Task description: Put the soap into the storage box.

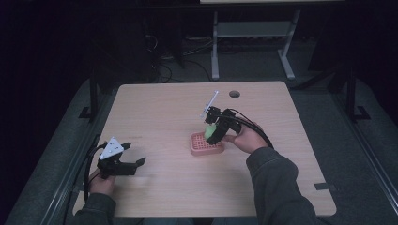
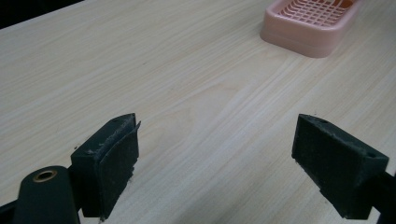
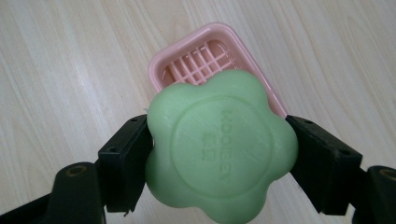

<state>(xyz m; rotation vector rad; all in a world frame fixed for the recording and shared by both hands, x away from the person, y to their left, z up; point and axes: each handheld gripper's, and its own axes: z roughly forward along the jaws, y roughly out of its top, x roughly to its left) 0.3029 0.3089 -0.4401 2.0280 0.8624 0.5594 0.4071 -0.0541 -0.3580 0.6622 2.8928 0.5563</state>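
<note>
Pale wooden table point(image 1: 155, 112) in dark room; pink tray point(image 1: 205, 144) near its middle.

Right gripper point(image 1: 212, 133) is tipped down over the pink soap dish point(image 1: 205, 145) at mid-table, a green soap point(image 1: 210, 129) pinched in its jaws just above the dish. Left gripper point(image 1: 133, 161) hovers near the table's point(image 1: 155, 112) near-left corner, jaws spread apart.
</note>
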